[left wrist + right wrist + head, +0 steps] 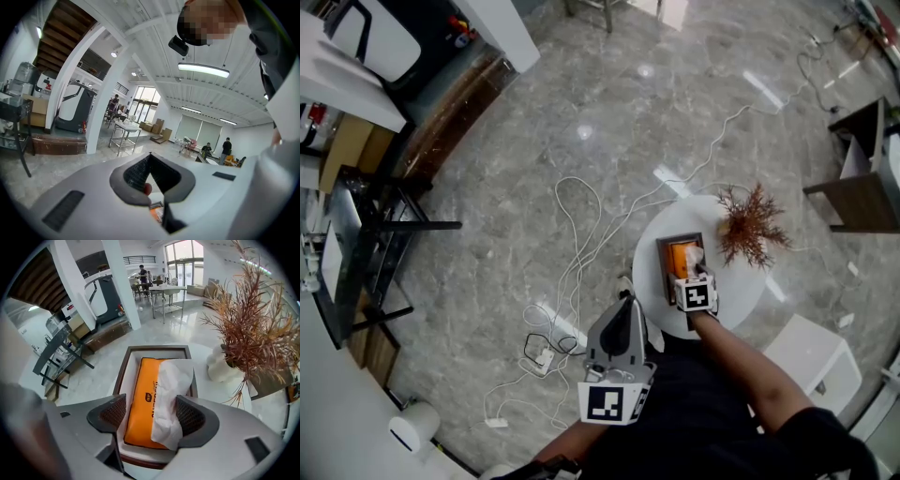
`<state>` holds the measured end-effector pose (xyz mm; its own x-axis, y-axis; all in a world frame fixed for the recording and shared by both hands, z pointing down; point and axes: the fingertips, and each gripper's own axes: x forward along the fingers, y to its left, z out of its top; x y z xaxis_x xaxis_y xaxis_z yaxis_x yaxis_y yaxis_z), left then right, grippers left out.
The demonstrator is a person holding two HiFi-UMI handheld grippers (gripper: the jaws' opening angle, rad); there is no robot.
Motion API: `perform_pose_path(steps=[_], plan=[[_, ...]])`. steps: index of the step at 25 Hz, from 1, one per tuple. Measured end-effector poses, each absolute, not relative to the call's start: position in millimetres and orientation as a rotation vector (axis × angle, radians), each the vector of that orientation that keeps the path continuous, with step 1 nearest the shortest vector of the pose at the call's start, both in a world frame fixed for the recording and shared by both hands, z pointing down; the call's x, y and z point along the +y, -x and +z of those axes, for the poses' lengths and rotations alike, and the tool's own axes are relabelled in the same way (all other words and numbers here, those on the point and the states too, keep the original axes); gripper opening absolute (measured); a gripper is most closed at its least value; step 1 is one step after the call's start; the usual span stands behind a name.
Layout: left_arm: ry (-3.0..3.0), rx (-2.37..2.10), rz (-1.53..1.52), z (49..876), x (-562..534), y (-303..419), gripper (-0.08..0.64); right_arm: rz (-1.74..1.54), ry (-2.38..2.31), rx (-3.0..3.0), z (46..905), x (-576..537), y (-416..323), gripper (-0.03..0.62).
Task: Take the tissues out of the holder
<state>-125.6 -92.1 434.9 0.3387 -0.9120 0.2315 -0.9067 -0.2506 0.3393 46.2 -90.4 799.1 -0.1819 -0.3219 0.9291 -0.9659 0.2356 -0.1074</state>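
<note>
A brown, white-lined holder point(157, 349) stands on a round white table point(745, 292). In it lies an orange tissue pack point(143, 394) with a white tissue point(172, 390) sticking out of its top. My right gripper point(151, 414) points steeply down over the holder's near end. It is open, its pads on either side of the pack and the loose tissue, and the tissue lies close to the right pad. In the head view it hovers over the holder point(662, 270). My left gripper point(625, 302) is held off the table near my body, its jaws point(149, 157) shut on nothing.
A dried reddish plant point(243, 329) in a white vase point(220, 367) stands just right of the holder on the table. White cables point(572, 272) and a power strip point(539, 356) lie on the marble floor to the left. A white stool point(811, 352) stands beside the table.
</note>
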Motion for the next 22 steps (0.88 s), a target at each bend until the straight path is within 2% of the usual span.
perform_pose_path(steps=[12,22], plan=[[-2.182,-1.612,-0.003,442.0,-92.5,134.5,0.0,1.009,-1.259,-1.594,805.8,-96.8,-48.4,0.33],[-2.166,-1.607,0.0,444.0,-98.0,136.3,0.0,1.006,-1.227,-1.591,810.7,-97.8,-47.1,0.285]])
